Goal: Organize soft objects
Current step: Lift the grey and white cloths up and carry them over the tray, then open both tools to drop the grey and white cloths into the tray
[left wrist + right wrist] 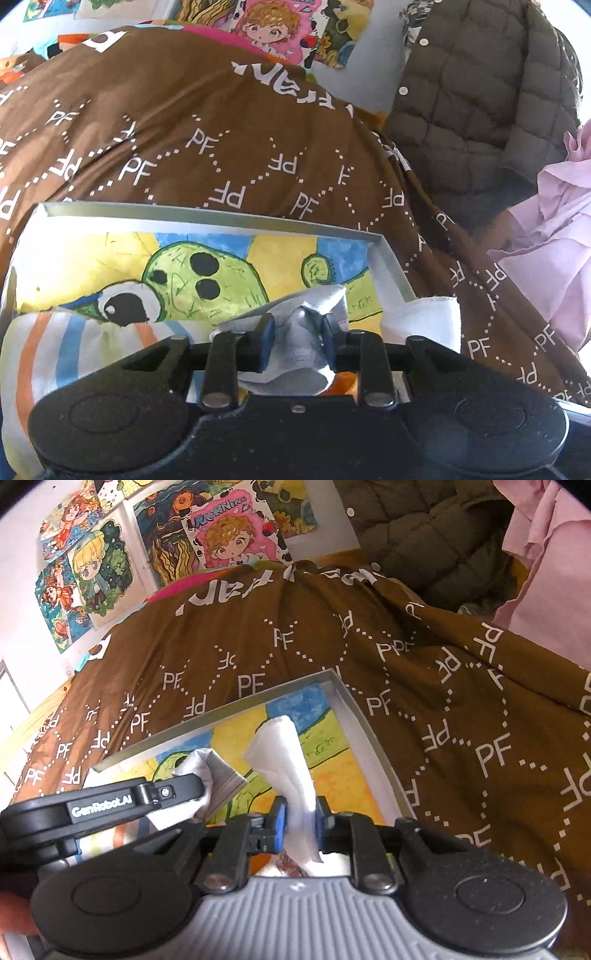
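Observation:
My left gripper (297, 332) is shut on a crumpled grey cloth (306, 317), held over a shallow grey-rimmed tray (207, 216) lined with a cactus drawing. My right gripper (301, 819) is shut on a white cloth (284, 749) that sticks up between its fingers, over the same tray (365, 723). In the right wrist view the left gripper (199, 786) shows at the left with the grey cloth (221, 775). In the left wrist view the white cloth (424, 317) shows at the right. A cloth with orange and blue stripes (48, 350) lies at the tray's near left.
A brown bedspread with white PF letters (221, 122) covers the surface around the tray. A dark quilted jacket (472, 96) and a pink garment (554, 229) lie at the right. Cartoon drawings (110, 554) hang on the wall behind.

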### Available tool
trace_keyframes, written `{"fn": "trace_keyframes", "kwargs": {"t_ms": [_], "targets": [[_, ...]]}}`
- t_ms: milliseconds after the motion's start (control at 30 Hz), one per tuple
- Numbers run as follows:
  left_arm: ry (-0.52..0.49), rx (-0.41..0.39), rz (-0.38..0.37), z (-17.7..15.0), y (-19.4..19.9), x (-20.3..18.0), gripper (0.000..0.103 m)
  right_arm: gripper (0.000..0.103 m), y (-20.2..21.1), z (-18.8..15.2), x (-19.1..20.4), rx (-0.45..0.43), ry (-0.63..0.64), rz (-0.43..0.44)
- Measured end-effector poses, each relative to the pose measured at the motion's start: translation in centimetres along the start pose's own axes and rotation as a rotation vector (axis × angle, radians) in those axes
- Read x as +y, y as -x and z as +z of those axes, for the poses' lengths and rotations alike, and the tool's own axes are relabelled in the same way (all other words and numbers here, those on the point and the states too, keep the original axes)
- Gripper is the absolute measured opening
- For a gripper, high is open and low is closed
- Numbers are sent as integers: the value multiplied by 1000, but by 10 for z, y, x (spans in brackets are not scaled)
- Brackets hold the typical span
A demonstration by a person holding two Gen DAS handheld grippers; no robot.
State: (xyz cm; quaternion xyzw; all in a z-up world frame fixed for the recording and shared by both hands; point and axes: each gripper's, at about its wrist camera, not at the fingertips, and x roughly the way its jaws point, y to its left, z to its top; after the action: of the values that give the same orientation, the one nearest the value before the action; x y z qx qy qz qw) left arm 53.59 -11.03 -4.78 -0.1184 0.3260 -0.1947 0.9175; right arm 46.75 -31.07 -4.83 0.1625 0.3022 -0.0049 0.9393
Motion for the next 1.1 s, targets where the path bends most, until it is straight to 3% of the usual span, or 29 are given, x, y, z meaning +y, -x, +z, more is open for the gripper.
{"fn": "trace_keyframes", "kwargs": {"t_ms": [200, 267, 467, 633, 733, 867, 1100], "targets": [[10, -1, 34, 1, 12, 0, 51, 38, 10, 5, -2, -8, -6, -5], [1, -3, 47, 1, 20, -2, 59, 49, 16, 7, -3, -14, -14, -1], [8, -23, 56, 0, 58, -11, 71, 70, 51, 19, 1, -59, -43, 6], [17, -66, 57, -5, 106, -21, 75, 87, 107, 25, 13, -136, -32, 5], [11, -132, 69, -11, 145, -27, 89, 92, 143, 20, 22, -179, 30, -5], [13, -201, 64, -24, 203, -31, 99, 100, 186, 7, 36, -232, 111, -6], [-73, -310, 62, -58, 293, -43, 102, 103, 251, -34, 61, -293, 208, -5]]}}
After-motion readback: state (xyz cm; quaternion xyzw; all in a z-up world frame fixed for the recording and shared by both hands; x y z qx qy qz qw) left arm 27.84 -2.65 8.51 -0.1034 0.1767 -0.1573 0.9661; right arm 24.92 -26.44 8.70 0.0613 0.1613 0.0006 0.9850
